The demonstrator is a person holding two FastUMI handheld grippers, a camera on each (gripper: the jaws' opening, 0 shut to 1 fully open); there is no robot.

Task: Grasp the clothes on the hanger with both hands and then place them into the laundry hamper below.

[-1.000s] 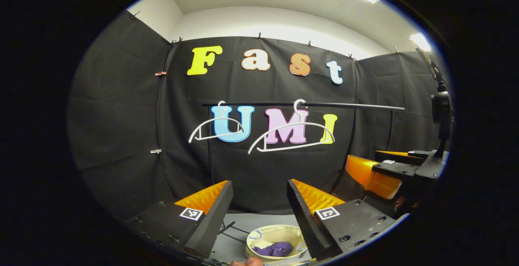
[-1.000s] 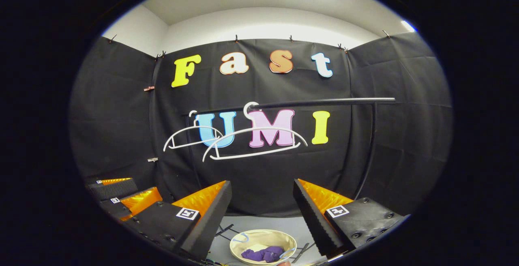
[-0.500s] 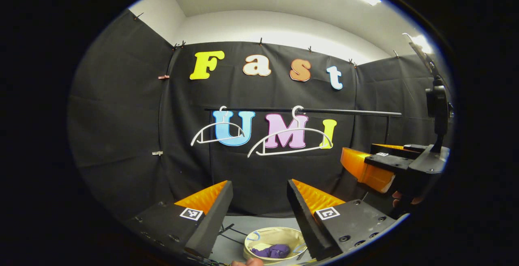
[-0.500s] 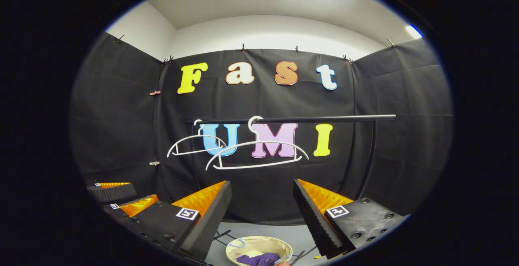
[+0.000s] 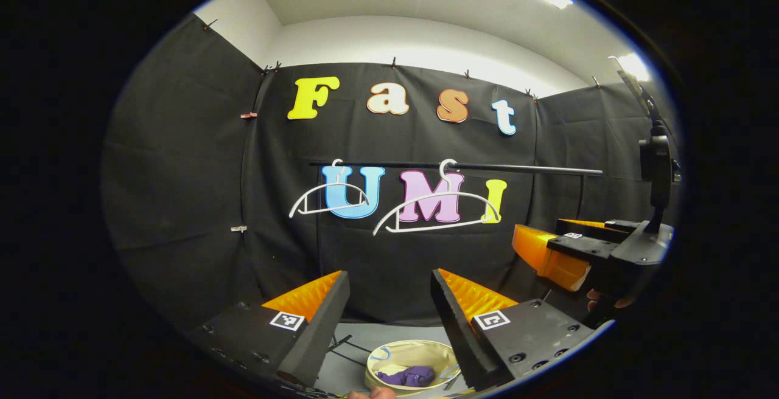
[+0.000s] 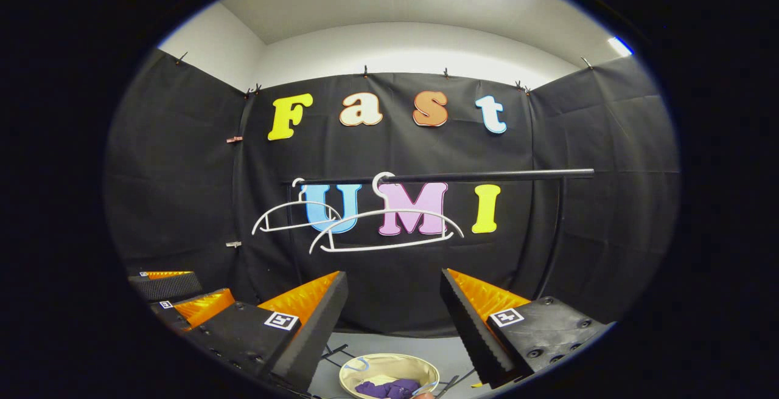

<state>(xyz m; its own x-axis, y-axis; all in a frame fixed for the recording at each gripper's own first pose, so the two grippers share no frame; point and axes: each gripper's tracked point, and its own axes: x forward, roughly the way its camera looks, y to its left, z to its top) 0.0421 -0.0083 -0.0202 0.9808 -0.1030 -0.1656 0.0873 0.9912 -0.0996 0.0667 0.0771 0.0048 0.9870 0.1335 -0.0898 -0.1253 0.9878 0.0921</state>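
1. The purple clothes [image 5: 406,376] lie in the hamper [image 5: 380,362], at 6 o'clock below me.
2. My left gripper [image 5: 389,301] and right gripper [image 6: 394,303] gape wide, holding nothing.
3. Both hangers [image 5: 437,210] are bare, so I should back away gently.

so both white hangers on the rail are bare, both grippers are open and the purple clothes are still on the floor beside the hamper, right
Not quite: the purple clothes lie inside the hamper, not on the floor beside it, as the left gripper view shows. The rest holds: both white hangers on the rail are bare, and the left gripper and right gripper are open.
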